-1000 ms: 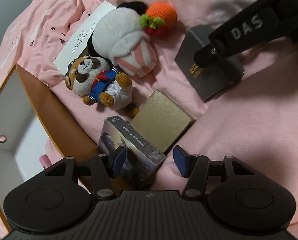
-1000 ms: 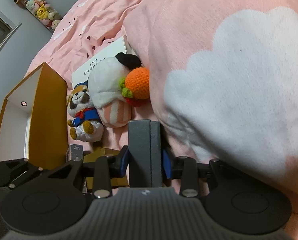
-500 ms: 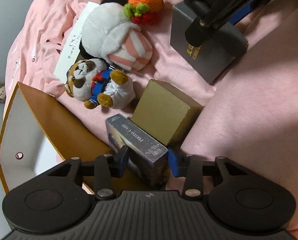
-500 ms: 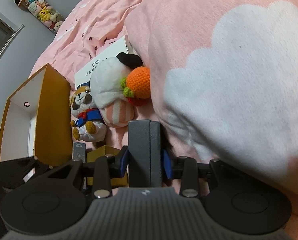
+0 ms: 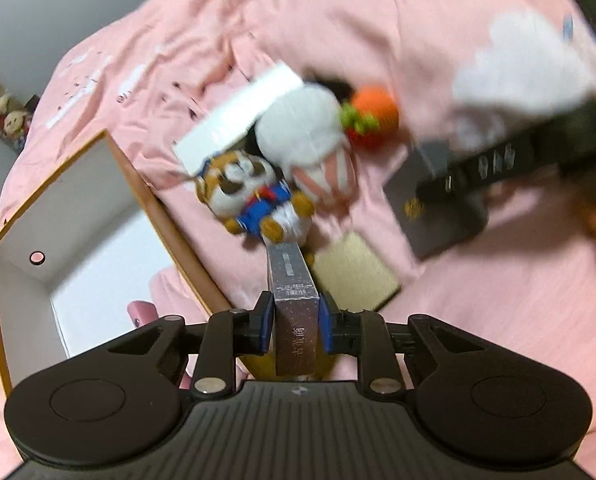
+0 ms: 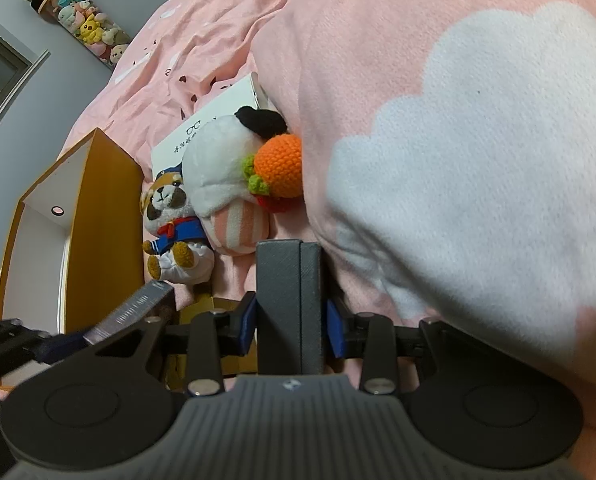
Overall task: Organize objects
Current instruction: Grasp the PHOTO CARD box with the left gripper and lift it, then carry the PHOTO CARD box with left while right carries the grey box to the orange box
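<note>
My left gripper point(image 5: 295, 320) has its jaws closing, and the blue pads press on both sides of a dark photo card box point(image 5: 291, 280), which hangs lifted above the pink bedding. In the right wrist view the same box point(image 6: 137, 308) sticks up at the lower left beside the open orange storage box point(image 6: 105, 208). My right gripper point(image 6: 289, 320) is shut on a dark grey box point(image 6: 287, 280) held upright. A gold box point(image 5: 354, 272) lies on the bed just right of the lifted card box.
A red panda plush point(image 5: 249, 196), a white striped plush point(image 5: 310, 136), a crocheted orange point(image 5: 374, 110) and a flat white box point(image 5: 237, 120) lie behind. The orange box's white inside point(image 5: 77, 208) opens at left. A folded pink quilt point(image 6: 458, 160) rises on the right.
The left jaws have closed onto the photo card box and raised it off the bed, turning it end-on. The right gripper and its grey box have stayed put.
</note>
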Motion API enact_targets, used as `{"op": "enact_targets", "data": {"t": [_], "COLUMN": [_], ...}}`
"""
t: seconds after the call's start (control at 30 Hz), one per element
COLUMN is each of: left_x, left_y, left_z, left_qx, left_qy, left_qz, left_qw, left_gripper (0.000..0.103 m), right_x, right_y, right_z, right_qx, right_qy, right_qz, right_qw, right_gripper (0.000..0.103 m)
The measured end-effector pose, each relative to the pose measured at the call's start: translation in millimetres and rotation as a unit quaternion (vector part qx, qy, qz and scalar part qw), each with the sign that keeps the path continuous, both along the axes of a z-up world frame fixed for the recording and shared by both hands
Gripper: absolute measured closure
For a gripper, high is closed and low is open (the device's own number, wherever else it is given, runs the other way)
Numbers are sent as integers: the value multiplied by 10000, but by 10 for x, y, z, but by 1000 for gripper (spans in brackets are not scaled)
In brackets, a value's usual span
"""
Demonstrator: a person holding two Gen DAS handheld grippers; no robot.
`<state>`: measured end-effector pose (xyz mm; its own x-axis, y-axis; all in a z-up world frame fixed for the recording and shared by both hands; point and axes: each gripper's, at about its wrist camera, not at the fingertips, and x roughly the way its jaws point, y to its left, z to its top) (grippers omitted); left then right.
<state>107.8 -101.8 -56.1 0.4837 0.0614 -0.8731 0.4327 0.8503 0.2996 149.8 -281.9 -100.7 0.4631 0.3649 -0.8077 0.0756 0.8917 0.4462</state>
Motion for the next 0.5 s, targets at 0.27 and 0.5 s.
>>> {"op": "enact_targets", "data": {"t": [0.27, 0.5], "left_x": [-10, 71], "left_y": [42, 107], "left_z": [397, 123], "left_qx": [-1089, -1640], "left_qy": [-691, -327], "left_qz": [159, 671], "left_qw": [9915, 9836], "left_gripper": [78, 78], "right_x": [9, -9], "right_y": [11, -32], "right_z": [-7, 11], "right_qx": [0, 64], "right_qy": [-5, -13], "right_qz": [-2, -19], "right_qw": [10000, 10000], "right_gripper": [65, 65]}}
